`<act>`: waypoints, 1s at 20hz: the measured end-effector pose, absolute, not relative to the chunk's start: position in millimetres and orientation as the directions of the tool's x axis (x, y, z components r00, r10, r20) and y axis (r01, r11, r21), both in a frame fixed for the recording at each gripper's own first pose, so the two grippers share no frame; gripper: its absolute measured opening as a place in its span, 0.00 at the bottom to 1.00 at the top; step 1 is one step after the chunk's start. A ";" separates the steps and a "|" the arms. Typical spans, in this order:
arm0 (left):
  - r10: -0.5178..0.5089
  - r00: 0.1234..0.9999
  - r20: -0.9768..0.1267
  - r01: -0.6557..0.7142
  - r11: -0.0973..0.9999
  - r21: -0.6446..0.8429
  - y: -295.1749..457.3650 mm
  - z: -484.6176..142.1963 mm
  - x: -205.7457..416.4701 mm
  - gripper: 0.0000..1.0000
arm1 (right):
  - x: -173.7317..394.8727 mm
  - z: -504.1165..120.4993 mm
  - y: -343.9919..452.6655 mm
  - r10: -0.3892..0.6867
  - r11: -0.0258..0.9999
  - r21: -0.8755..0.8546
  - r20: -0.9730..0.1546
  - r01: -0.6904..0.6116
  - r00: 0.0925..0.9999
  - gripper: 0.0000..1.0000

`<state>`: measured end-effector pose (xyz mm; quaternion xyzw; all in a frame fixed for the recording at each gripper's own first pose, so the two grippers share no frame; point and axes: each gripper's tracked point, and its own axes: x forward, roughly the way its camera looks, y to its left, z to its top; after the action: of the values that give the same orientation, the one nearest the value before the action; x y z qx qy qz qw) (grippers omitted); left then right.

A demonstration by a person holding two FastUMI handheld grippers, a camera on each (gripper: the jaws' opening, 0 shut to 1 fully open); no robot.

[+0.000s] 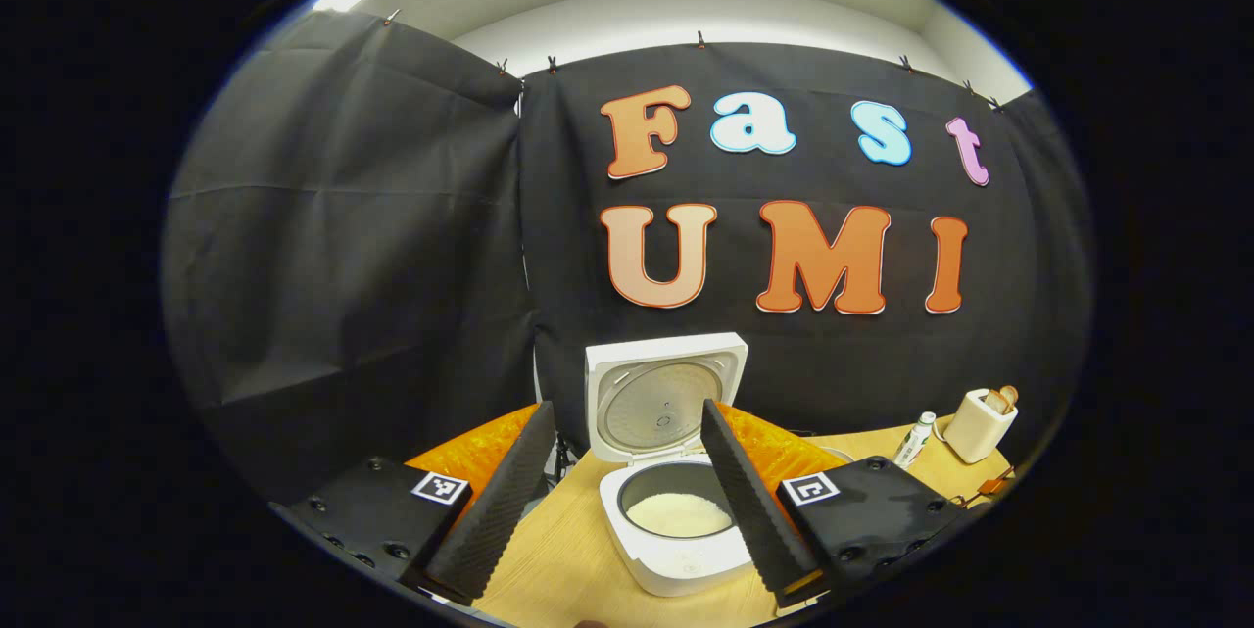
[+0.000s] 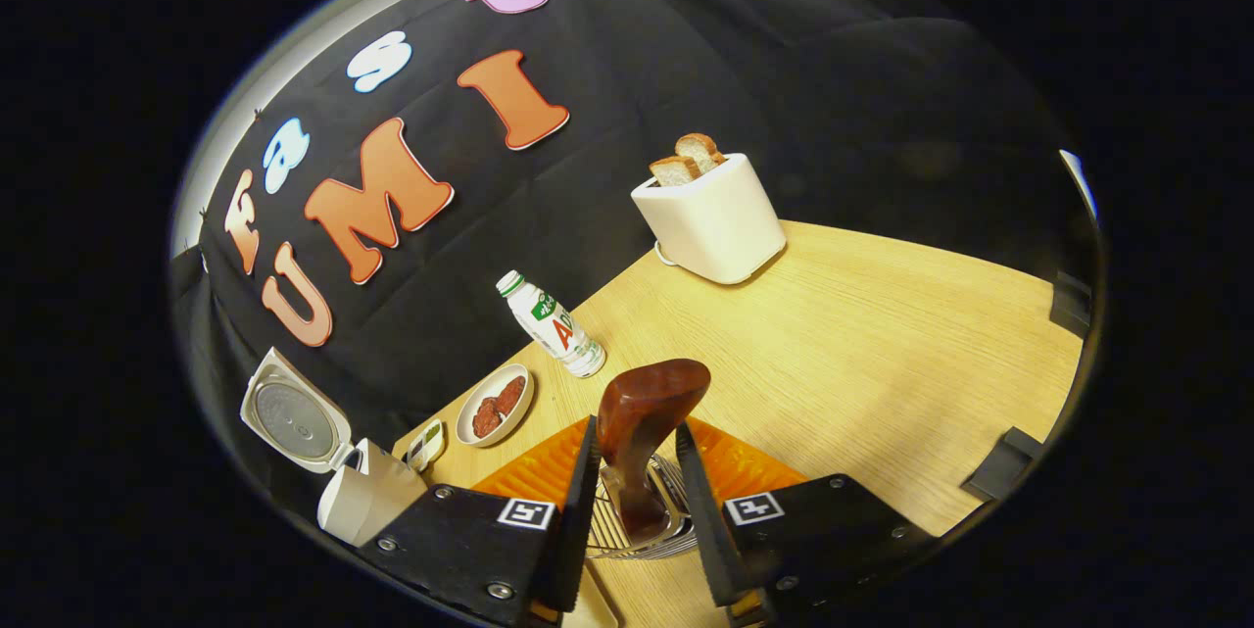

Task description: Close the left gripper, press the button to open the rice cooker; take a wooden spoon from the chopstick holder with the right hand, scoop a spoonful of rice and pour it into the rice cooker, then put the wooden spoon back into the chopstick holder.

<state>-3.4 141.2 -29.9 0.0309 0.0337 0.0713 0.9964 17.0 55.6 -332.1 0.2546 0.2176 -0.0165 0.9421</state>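
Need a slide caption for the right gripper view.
Right tongs around the wooden spoon standing in the chopstick holder.

My white rice cooker stands open, lid upright, rice in its pot. The dark wooden spoon stands in the wire chopstick holder.

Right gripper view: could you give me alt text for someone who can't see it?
The right gripper has its fingers on either side of a wooden spoon standing in a wire chopstick holder on a wooden table. Beyond stand a toaster, a bottle and the open rice cooker.
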 end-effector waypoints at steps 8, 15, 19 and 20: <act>0.140 0.986 -0.089 -0.137 0.990 0.040 153.4 -40.7 2.8 1.00 | 21.8 -318.8 62.4 0.038 0.913 0.385 -0.406 0.133 0.913 0.12; 0.103 0.993 -0.064 -0.099 0.993 0.058 156.4 -32.8 10.5 1.00 | 21.2 -253.5 86.9 0.034 0.956 0.286 -0.324 0.063 0.946 0.05; 0.054 0.996 -0.073 -0.053 0.998 0.015 158.3 -34.8 20.9 1.00 | 1.2 -208.7 115.5 0.069 0.970 0.244 -0.256 -0.005 0.964 0.04; 0.042 0.996 -0.075 -0.042 0.999 0.002 159.1 -34.2 23.9 1.00 | -4.3 -201.6 123.6 0.080 0.971 0.238 -0.246 -0.020 0.966 0.05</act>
<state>23.9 159.1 -34.2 0.0001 0.0373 0.0211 0.9991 -4.3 123.6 -201.6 0.1175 0.1281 0.0252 0.9845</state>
